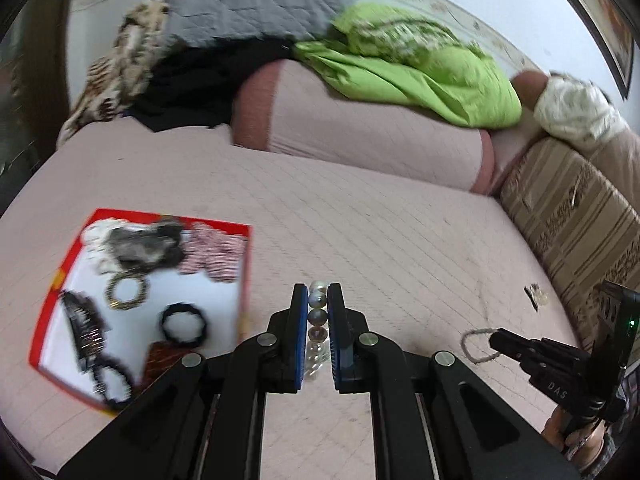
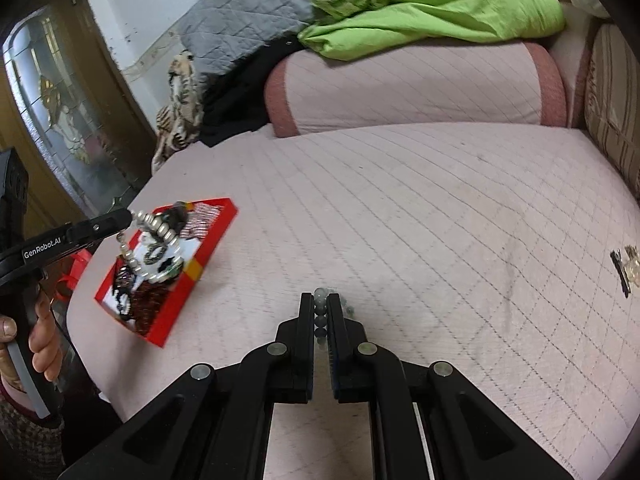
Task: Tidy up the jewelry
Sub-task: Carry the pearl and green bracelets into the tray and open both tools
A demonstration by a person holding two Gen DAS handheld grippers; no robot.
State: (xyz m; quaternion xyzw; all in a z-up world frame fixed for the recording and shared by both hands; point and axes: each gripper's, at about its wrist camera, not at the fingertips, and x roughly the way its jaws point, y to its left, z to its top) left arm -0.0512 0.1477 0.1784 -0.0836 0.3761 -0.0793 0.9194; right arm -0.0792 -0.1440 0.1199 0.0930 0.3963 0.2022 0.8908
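Left gripper (image 1: 318, 300), low centre of its own view: jaws pinching a pearl bracelet (image 1: 318, 316), beads stacked in the narrow gap between the blue pads; the lower beads blur into a pale smear. From the right wrist view that same bracelet (image 2: 154, 248) dangles at centre left, hanging in front of the red tray (image 2: 208, 256) so part of the tray's contents is covered.

Right gripper (image 2: 320, 308), low centre: jaws pinching a small strand of dark grey beads (image 2: 320, 316); how much hangs below is hidden by the fingers. In the left view the right gripper (image 1: 494, 340) enters at lower right, its tip at a thin pale loop (image 1: 476, 346), too small to make out clearly.

The tray (image 1: 240, 288) sits at lower left of the left view on the pink quilted bed (image 1: 360, 220), holding a gold ring of beads (image 1: 126, 292), a black ring (image 1: 184, 324) and a blurred dark heap. A small dark clip (image 2: 622, 270) lies at the right edge, cut close to the frame.
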